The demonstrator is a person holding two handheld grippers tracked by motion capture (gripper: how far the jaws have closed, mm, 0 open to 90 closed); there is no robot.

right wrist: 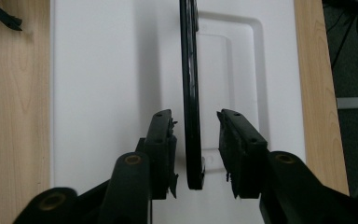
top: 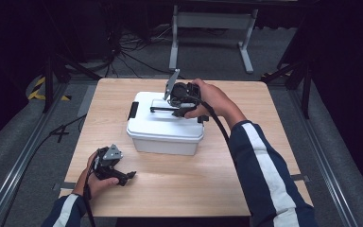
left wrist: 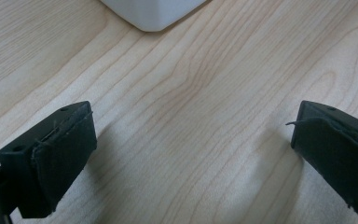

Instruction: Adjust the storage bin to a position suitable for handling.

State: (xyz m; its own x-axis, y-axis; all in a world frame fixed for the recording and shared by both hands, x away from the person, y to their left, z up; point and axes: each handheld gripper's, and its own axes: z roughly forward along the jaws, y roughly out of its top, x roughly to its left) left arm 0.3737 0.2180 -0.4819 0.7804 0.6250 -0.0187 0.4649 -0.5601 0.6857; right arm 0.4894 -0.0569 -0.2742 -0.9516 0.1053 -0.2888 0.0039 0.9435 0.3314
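A white plastic box (top: pixel 165 127) with a lid stands in the middle of the wooden table (top: pixel 179 189). Its thin black carry handle (right wrist: pixel 189 70) is raised upright above the lid (right wrist: pixel 107 84). My right gripper (right wrist: pixel 195 121) reaches over the lid from the right, and its jaws straddle the handle's near end; a narrow gap shows on each side, so the pads do not press on it. In the high view the right gripper (top: pixel 171 107) sits on top of the box. My left gripper (top: pixel 128 177) rests low on the table at the front left, open and with nothing in it, its jaws (left wrist: pixel 193 135) pointing toward a box corner (left wrist: pixel 151 11).
A black latch (top: pixel 133 110) sits on the box's left end and shows in the right gripper view as a black latch (right wrist: pixel 0 16) at the top left. Bare wood lies in front of the box. Cables and a metal stand (top: pixel 212 28) are on the floor beyond the table.
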